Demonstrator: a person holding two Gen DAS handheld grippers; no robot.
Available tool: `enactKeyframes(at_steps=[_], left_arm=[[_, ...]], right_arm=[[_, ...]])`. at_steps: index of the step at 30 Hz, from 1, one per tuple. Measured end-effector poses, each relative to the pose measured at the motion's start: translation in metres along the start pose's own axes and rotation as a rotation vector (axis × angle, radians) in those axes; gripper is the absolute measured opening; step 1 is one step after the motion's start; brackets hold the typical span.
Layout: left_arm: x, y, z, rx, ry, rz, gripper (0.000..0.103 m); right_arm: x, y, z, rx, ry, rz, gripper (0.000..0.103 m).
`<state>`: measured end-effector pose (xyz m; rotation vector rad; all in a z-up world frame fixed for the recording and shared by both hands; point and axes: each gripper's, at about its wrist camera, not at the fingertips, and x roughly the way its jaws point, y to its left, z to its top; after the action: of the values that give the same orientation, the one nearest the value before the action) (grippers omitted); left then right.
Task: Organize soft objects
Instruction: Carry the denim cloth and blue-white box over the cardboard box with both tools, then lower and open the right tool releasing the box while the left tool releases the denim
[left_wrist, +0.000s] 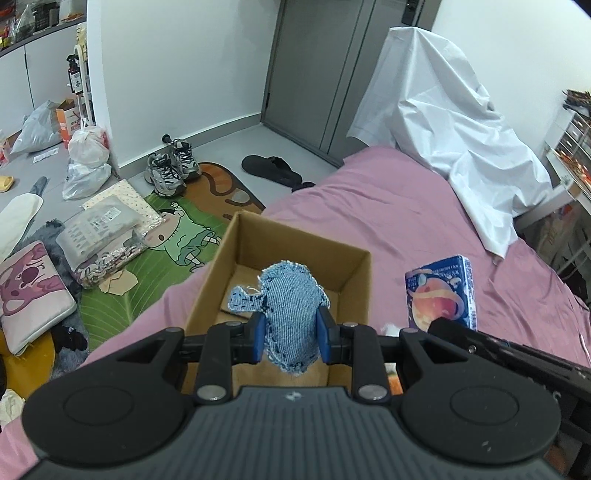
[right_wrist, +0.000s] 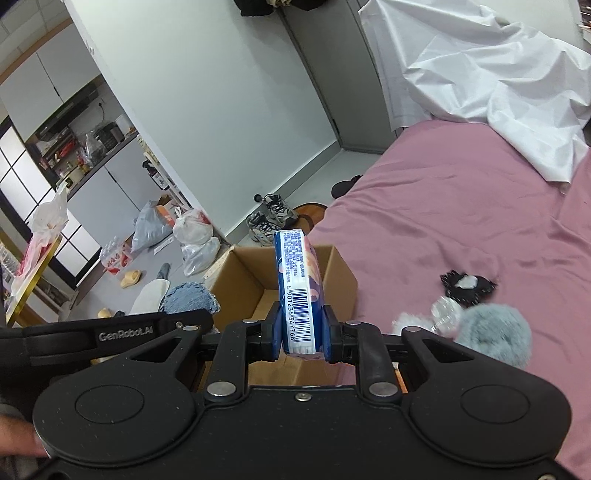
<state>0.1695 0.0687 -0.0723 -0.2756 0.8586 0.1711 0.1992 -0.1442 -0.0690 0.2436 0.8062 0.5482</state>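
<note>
An open cardboard box (left_wrist: 354, 273) stands on the pink bed near its edge. My left gripper (left_wrist: 291, 328) is shut on a blue denim cloth piece (left_wrist: 288, 299) and holds it above the box's near side. My right gripper (right_wrist: 300, 332) is shut on a blue tissue pack (right_wrist: 297, 291), upright, over the box (right_wrist: 343, 273). The tissue pack (left_wrist: 441, 293) also shows in the left wrist view, right of the box. The denim piece (right_wrist: 188, 301) shows left of the box in the right wrist view.
A grey fluffy pom-pom (right_wrist: 495, 336), a clear plastic bit (right_wrist: 445, 312) and a black cloth scrap (right_wrist: 467, 288) lie on the pink bed (right_wrist: 461, 206). A white sheet (left_wrist: 454, 122) is heaped at the bed's far end. Shoes (left_wrist: 170, 168), bags and a cushion (left_wrist: 29, 291) clutter the floor on the left.
</note>
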Motion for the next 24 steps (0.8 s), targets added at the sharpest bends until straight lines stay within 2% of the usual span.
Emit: enactKeyframes(at_steps=[8, 24], left_arm=[[0.028, 0.012, 0.019, -0.04, 0.009, 0.003, 0.027], [0.085, 0.017, 0.026, -0.016, 0.072, 0.014, 0.029]], right_arm=[[0.023, 0.006, 0.012, -0.019, 0.015, 0.013, 0.021], [0.058, -0.004, 0.007, 0.016, 0.039, 0.039, 0.021]])
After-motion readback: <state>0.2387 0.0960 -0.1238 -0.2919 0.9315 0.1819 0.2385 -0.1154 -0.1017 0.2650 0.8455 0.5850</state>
